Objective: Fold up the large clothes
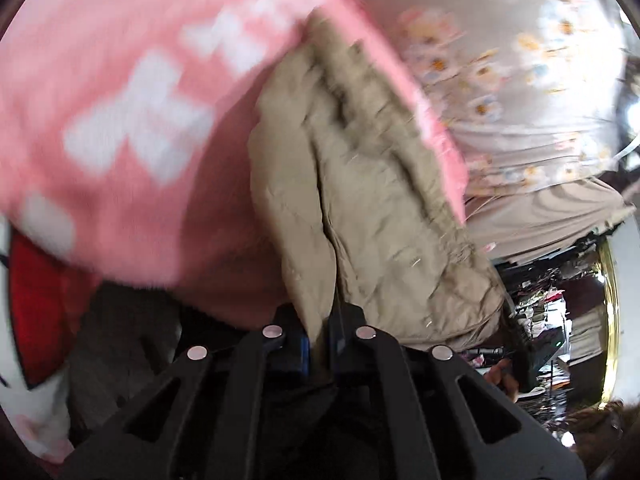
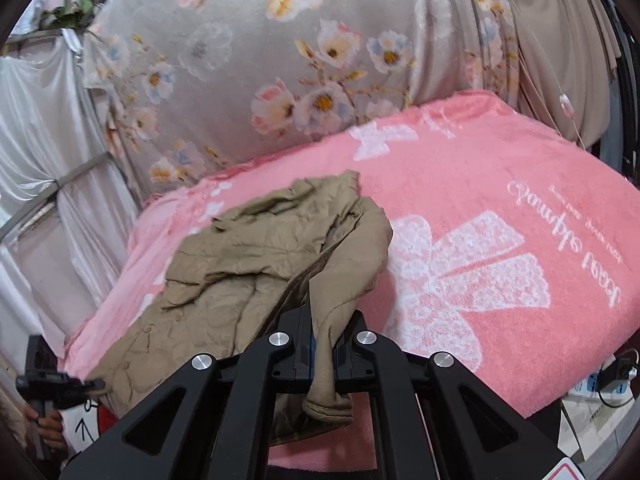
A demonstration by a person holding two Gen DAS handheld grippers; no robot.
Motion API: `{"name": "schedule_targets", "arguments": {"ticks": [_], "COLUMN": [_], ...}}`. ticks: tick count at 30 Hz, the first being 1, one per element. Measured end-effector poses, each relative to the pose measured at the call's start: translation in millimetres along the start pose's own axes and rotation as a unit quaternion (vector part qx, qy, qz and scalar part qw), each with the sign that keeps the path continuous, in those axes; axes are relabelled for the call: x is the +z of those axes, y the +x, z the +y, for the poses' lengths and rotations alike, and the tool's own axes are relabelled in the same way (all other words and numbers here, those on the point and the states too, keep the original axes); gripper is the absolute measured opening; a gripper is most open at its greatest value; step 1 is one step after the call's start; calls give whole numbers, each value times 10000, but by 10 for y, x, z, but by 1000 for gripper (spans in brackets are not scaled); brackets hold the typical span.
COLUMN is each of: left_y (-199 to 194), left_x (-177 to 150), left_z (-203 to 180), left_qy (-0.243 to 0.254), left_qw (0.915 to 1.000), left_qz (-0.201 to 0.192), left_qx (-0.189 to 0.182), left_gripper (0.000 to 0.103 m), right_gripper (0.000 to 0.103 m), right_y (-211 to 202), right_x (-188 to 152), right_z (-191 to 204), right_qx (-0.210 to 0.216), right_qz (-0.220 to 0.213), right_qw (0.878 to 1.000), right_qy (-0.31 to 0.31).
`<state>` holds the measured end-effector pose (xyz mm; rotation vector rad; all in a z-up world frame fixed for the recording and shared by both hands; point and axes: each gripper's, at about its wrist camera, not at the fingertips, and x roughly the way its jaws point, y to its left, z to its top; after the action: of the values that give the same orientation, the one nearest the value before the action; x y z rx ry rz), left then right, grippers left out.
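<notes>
On pink blanket (image 2: 500, 208) with white bow prints: khaki padded jacket (image 2: 240, 264), crumpled, spread toward left edge. Right tongs (image 2: 324, 344) clamped on a jacket sleeve, cuff hanging down behind the jaws. Left tongs (image 1: 320, 332) clamped on jacket fabric too, seen at lower left in right view (image 2: 94, 384), hand (image 2: 48, 428) beneath. Floral drape (image 2: 280, 60) behind blanket.

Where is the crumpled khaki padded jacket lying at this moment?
The khaki padded jacket lies on the pink bow-patterned blanket, near its left edge in the right wrist view, in front of the grey floral fabric; both grippers pinch it.
</notes>
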<state>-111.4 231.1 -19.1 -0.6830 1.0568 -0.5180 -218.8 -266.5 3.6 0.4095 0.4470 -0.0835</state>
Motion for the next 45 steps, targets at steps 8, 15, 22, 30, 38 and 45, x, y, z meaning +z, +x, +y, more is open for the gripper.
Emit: {"name": "schedule_targets", "arguments": {"ticks": [8,15,22,30,38,45], "left_y": [-827,-36,1204,2085,2482,2652], "left_x": [614,1650,2506,2845,2831,2809], "left_z": [-871,-1522,-1423,-760,-581,-558], "left_qy": [1143,1980,2177,1747,1856,1993], "left_qw": [9834,9530,9264,9326,9255,9178], "left_qz": [-1408,-1969,-1898,-1320,-1151,-1137], "left_qx": [-57,1178,2415,2868,3093,3240], "left_gripper": [5,6,6,6,6,6], "right_gripper": [4,4,4,4,4,4], "right_y": [-263,712,2049,3009,3437,3598], "right_x": [494,1276,1631,1510,1264,1158], "right_z": [97,69,-95,-250,-415,-435], "right_qx": [433,294,-274,-727,-874,-1009], "right_qz": [-934,-823,-409,321,670,764], "right_qw": [9945,9953,9967,9948,9913,9898], "right_qy": [208,423,644,636,718,659]}}
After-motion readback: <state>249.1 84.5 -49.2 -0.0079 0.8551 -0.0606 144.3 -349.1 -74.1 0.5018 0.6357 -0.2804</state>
